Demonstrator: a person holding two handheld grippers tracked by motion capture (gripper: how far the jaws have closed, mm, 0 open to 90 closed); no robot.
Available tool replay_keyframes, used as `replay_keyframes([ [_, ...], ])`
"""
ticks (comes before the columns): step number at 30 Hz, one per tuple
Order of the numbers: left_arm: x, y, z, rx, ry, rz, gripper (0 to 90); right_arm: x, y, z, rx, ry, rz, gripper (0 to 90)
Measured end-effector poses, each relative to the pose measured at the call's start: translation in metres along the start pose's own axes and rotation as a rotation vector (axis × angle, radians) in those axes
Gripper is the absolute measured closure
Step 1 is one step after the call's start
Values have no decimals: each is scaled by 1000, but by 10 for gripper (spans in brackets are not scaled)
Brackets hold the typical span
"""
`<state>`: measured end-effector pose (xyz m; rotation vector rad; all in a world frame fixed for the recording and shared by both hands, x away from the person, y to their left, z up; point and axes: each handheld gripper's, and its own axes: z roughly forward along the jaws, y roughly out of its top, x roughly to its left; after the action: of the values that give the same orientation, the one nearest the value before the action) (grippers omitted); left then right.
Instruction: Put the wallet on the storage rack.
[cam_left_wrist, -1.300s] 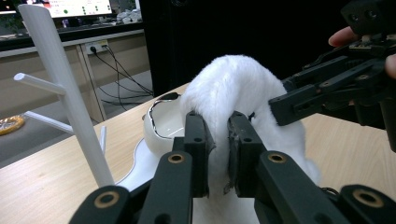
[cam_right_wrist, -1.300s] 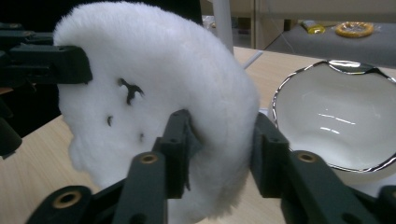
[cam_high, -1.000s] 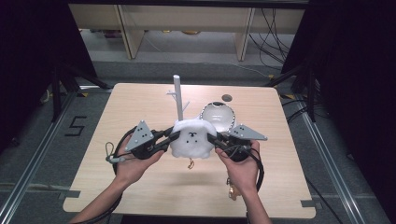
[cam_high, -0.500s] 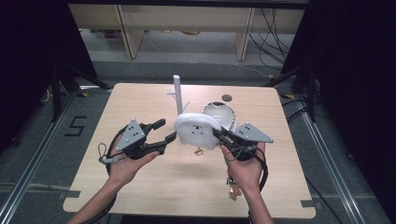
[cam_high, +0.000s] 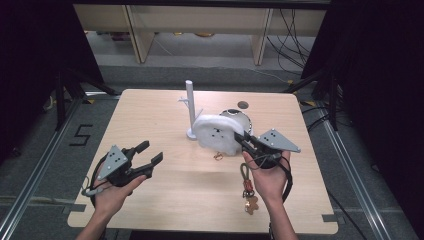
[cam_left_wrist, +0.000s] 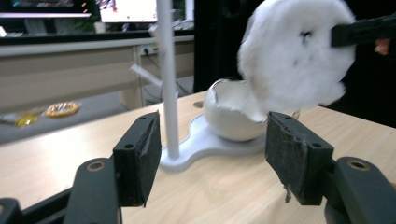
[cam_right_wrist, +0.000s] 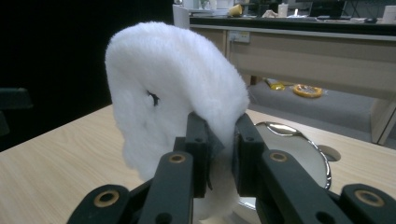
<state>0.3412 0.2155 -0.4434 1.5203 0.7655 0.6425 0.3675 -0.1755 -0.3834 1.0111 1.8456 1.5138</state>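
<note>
A white fluffy plush (cam_high: 216, 133) hangs above the table's middle, with my right gripper (cam_high: 241, 138) shut on its right edge. In the right gripper view the plush (cam_right_wrist: 173, 91) bulges over the pinching jaws of that gripper (cam_right_wrist: 219, 140). Just behind it stands a white stand (cam_high: 190, 107) with a tall pole and a white bowl (cam_high: 237, 118) on its base. My left gripper (cam_high: 149, 152) is open at the front left, well apart from the plush. Between its jaws in the left gripper view (cam_left_wrist: 212, 158) I see the pole (cam_left_wrist: 166, 70), the bowl (cam_left_wrist: 230, 117) and the plush (cam_left_wrist: 295, 56).
A keychain with brown and red charms (cam_high: 247, 192) lies on the table under the right hand. A small gold clasp (cam_high: 218, 156) dangles below the plush. A round hole (cam_high: 243, 104) sits near the table's far edge. Shelving stands beyond the table.
My left gripper let go of the plush, opened and drew back to the front left. The right gripper carried the plush up and back toward the stand.
</note>
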Motion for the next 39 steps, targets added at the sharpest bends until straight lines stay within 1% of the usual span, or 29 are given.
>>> replay_keyframes([
  [1, 2, -4, -2, 5, 9, -7, 361, -1, 0, 0, -9, -7, -7, 802],
  [2, 2, -4, -2, 5, 9, -7, 361, -1, 0, 0, -9, -7, -7, 802],
  [3, 4, -13, -5, 12, 22, -19, 361, -1, 1, 0, -16, -6, -11, 802],
  [4, 4, -13, -5, 12, 22, -19, 361, -1, 1, 0, -16, -6, -11, 802],
  [5, 6, -21, -9, 26, 44, -36, 362, -3, 2, -1, -17, -21, -36, 802],
  [6, 6, -21, -9, 26, 44, -36, 362, -1, 2, -2, -11, -18, -8, 802],
  [8, 7, -29, -12, 31, 61, -52, 362, -2, 3, -2, -12, -19, -6, 802],
  [10, 7, -38, -14, 31, 80, -44, 367, -3, 4, -3, -26, -19, -11, 802],
  [11, 8, -45, -15, 17, 98, -55, 371, -4, 5, -4, -22, -26, -7, 802],
  [12, 8, -45, -15, 17, 98, -55, 374, -4, 5, -4, -22, -26, -7, 802],
  [13, 10, -52, -18, 16, 124, -59, 376, -5, 7, -5, -29, -31, -1, 802],
  [16, 11, -57, -19, 22, 139, -63, 376, -7, 9, -6, -35, -28, -10, 802],
  [17, 12, -61, -18, 19, 142, -64, 376, -8, 12, -7, -31, -39, -9, 802],
  [19, 13, -63, -17, 12, 142, -60, 376, -9, 13, -7, -32, -40, -6, 802],
  [21, 14, -66, -17, 21, 145, -58, 377, -11, 16, -8, -44, -54, 0, 802],
  [23, 14, -67, -16, 23, 144, -49, 376, -12, 17, -8, -40, -46, -1, 802],
  [24, 14, -68, -16, 28, 147, -49, 377, -13, 19, -8, -45, -58, 0, 802],
  [25, 14, -69, -17, 40, 153, -46, 377, -16, 21, -7, -52, -57, -20, 802],
  [28, 15, -70, -17, 42, 157, -37, 377, -18, 23, -5, -64, -57, -23, 802],
  [29, 14, -71, -17, 45, 163, -34, 377, -19, 25, -6, -58, -71, -4, 802],
  [31, 14, -71, -17, 47, 164, -31, 376, -20, 26, -6, -57, -68, -1, 802],
  [32, 14, -71, -17, 50, 162, -28, 376, -21, 27, -5, -69, -79, -14, 802],
  [33, 14, -72, -15, 34, 154, -28, 376, -24, 30, -5, -67, -82, -20, 802],
  [34, 14, -73, -16, 42, 156, -27, 376, -24, 30, -4, -68, -82, -5, 802],
  [35, 14, -73, -16, 42, 156, -27, 377, -25, 31, -4, -70, -78, -3, 802],
  [36, 13, -73, -16, 51, 160, -27, 377, -26, 32, -3, -61, -87, 4, 802],
  [37, 13, -73, -16, 52, 160, -26, 377, -26, 32, -3, -61, -87, 4, 802],
  [38, 13, -73, -16, 52, 160, -26, 377, -28, 33, -2, -67, -89, -11, 802],
  [39, 13, -73, -16, 52, 160, -25, 376, -28, 34, -2, -65, -85, 6, 802],
])
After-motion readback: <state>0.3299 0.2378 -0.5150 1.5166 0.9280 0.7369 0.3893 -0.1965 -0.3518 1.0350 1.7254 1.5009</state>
